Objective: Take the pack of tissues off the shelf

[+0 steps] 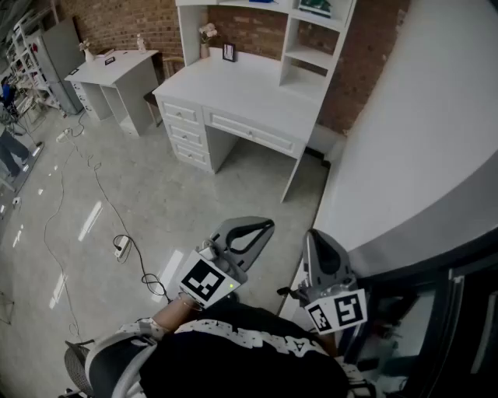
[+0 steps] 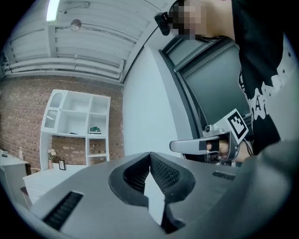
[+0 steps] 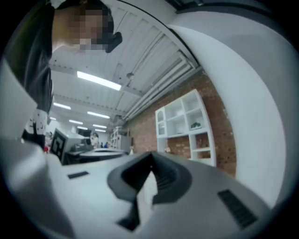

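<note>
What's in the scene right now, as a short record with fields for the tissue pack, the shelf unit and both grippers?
tissue pack: small green pack, in a right-hand compartment of the shelf unit
shelf unit: white hutch on a white desk, against a red brick wall
left gripper: grey, shut, empty, well short of the shelf
right gripper: grey, shut, empty, beside the left

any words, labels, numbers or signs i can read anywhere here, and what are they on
No text reads whole in any view.
White print on the black shirt: cut off and creased, unreadable.
Left marker cube and right marker cube: black and white squares only, no words.
Green pack: too small to read.
Small frame: too small to read.
</note>
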Motion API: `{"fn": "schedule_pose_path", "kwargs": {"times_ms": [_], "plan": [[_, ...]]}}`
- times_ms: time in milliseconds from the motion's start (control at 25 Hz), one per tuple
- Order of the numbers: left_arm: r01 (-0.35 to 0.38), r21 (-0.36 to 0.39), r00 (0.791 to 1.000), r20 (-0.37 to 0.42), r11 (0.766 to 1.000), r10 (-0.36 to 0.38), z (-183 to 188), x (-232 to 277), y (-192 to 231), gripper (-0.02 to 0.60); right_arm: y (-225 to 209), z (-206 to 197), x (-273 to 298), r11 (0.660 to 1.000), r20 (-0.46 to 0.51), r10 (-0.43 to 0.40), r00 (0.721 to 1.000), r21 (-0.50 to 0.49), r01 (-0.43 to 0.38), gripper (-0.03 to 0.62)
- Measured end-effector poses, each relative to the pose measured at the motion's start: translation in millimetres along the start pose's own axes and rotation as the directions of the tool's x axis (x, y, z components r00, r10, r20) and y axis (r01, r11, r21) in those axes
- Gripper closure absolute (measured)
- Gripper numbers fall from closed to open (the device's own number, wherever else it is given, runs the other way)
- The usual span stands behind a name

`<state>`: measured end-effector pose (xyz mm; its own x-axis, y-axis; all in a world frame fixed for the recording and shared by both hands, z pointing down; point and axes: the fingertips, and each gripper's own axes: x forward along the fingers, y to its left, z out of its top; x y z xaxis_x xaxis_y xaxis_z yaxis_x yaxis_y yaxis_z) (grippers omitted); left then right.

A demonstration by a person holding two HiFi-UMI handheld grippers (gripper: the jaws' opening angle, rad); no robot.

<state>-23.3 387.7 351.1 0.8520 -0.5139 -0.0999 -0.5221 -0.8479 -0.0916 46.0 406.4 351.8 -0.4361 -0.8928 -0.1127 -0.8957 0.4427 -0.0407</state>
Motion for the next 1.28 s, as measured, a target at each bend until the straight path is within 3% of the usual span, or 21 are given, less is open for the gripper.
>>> {"fn": "schedule_pose_path", "kwargs": {"times_ms": [520, 1280], "plan": [[0.009, -0.011, 1.0, 0.023, 1.0, -0.009, -2, -6, 12, 0.546, 6, 1, 9, 1.0, 0.018, -0.023, 1.0, 0.0, 0.023, 0.563], [-0.053, -0.078, 0.998, 0.016, 0.996, 0.054, -20, -61, 78, 0.546, 51, -15, 60, 1.0, -0.026, -0.022, 0.999, -0.012, 0.022, 0.562]]}}
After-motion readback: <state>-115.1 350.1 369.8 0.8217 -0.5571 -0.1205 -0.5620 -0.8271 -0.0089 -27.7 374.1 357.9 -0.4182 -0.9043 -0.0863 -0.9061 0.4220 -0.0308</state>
